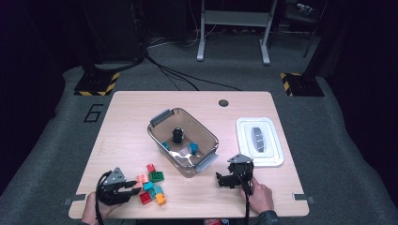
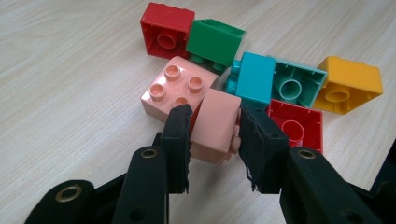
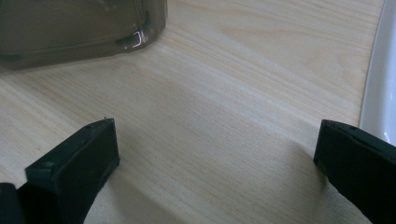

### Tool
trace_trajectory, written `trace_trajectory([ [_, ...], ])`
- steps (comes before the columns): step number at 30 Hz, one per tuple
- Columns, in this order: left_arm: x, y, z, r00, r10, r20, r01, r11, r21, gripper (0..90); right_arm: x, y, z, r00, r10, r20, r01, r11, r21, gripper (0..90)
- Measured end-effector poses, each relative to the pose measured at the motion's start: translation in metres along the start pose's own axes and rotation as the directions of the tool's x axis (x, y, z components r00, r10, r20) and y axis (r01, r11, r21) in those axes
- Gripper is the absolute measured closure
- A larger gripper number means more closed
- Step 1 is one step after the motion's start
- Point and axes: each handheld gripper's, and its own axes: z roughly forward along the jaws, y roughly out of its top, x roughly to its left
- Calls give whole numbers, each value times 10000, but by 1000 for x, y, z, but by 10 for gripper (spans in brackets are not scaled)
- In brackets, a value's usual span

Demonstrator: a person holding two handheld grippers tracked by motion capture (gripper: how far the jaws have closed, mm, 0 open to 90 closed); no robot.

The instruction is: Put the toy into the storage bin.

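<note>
A pile of toy bricks lies at the table's front left. In the left gripper view, my left gripper [image 2: 215, 116] is shut on a pink brick [image 2: 214, 133] that is tipped on its side. A second pink brick [image 2: 173, 91] sits studs-up just behind it, touching it. Around them lie a red brick [image 2: 166, 30], a green brick [image 2: 215, 41], two teal bricks [image 2: 254, 77], an orange brick [image 2: 350, 84] and another red brick [image 2: 295, 126]. In the high view my left gripper [image 1: 133, 189] reaches into the pile [image 1: 152, 185]. My right gripper [image 1: 225, 180] rests open near the front edge, holding nothing.
A clear plastic bin [image 1: 162, 117] stands mid-table with a black object [image 1: 178, 135] and two blue bricks [image 1: 193, 148] inside. A white lid [image 1: 244, 140] lies to its right. In the right gripper view, the bin corner [image 3: 70, 28] and the lid edge [image 3: 383, 70] flank bare wood.
</note>
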Motion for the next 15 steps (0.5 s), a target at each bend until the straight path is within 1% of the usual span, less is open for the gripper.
trace_trajectory([
  [2,0,0,0,9998,94,147,-94,10000,-6,642,0,0,0,10000,28,-7,-28,10000,6,0],
  [3,0,-1,0,9999,121,102,-120,9999,-110,643,0,0,0,10000,10,-7,-10,10000,3,0],
  [4,0,-1,0,9997,168,176,-167,9999,-32,644,0,0,0,10000,3,1,-3,10000,1,0],
  [5,0,-2,0,9997,107,204,-104,9999,-107,645,0,0,0,10000,2,0,-2,10000,2,0],
  [7,0,-2,-1,9997,131,196,-130,9999,-28,645,0,0,0,10000,1,0,-1,10000,-1,0],
  [8,0,-3,-1,9997,-24,246,29,9998,-193,645,0,0,0,10000,5,-2,-5,10000,-1,0],
  [11,3,-4,-4,9997,-29,247,31,10000,-83,645,0,0,0,10000,10,-2,-10,10000,2,0],
  [12,6,-5,-7,9998,-138,119,142,9995,-274,646,0,0,0,10000,-4,-1,4,10000,5,0],
  [14,9,-7,-9,9996,-261,138,265,9992,-303,647,0,0,0,10000,-1,-1,1,10000,6,0],
  [15,10,-8,-10,9994,-337,49,338,9990,-291,647,0,0,0,10000,3,2,-3,10000,1,0],
])
